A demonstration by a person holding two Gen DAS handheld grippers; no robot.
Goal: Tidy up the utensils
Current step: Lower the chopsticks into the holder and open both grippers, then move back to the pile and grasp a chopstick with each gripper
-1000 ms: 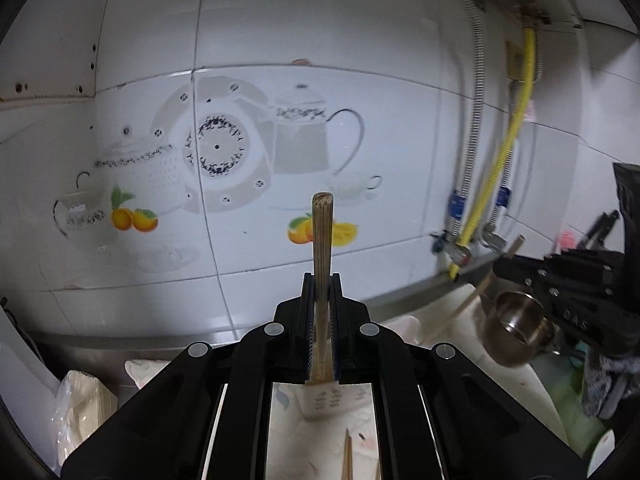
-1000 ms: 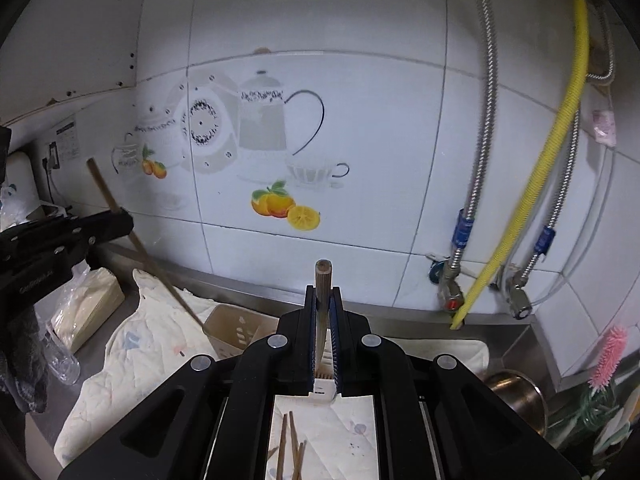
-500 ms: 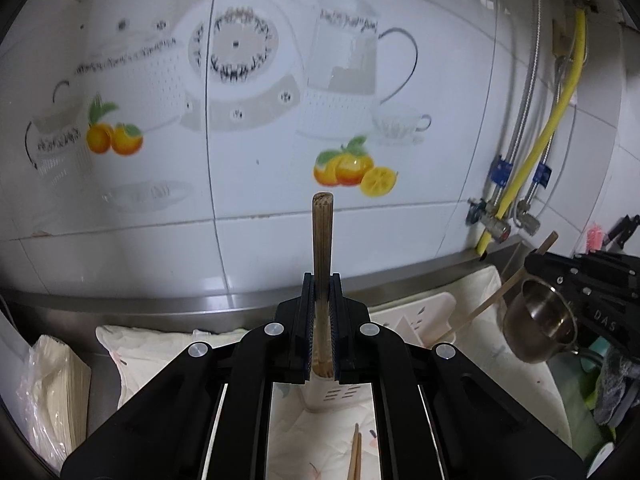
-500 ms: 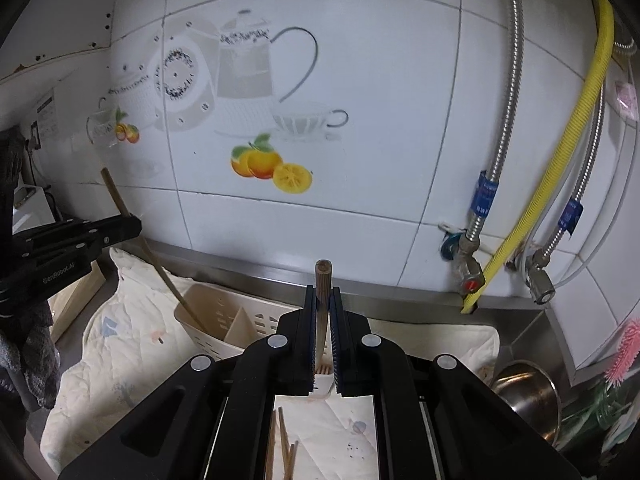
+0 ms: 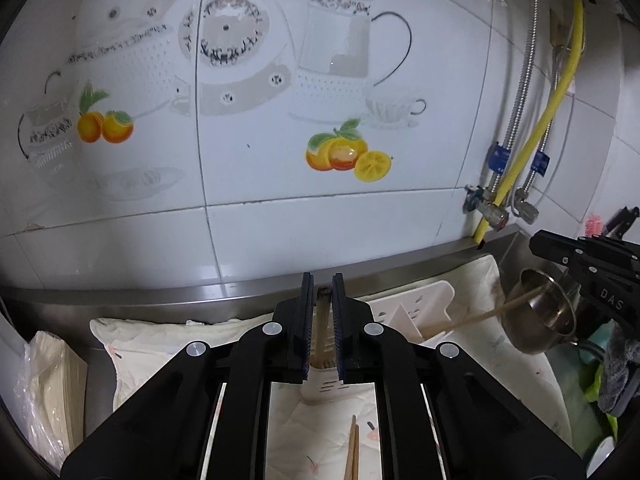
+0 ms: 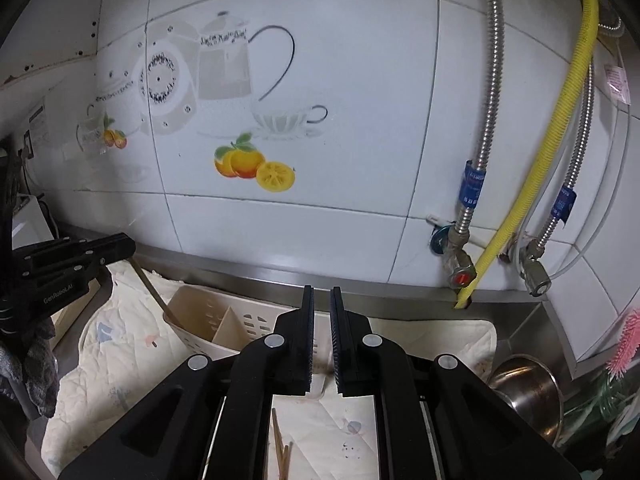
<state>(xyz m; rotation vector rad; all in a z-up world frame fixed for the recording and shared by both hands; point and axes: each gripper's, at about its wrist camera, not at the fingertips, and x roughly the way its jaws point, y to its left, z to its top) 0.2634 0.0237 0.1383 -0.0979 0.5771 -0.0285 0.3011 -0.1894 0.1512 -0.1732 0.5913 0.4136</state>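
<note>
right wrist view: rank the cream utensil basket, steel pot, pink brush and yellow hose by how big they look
1. yellow hose, longest by far
2. cream utensil basket, partly hidden behind the tongs
3. steel pot, partly hidden too, so 2 and 3 are unsure
4. pink brush, cut off at the edge

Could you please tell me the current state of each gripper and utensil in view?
left gripper: open, jaws slightly parted.
right gripper: open, empty.
blurred chopstick: loose between the left jaws.
leaning chopstick: one end in the holder.
holder: sits on the cloth.
loose chopsticks: lying flat on the cloth.
</note>
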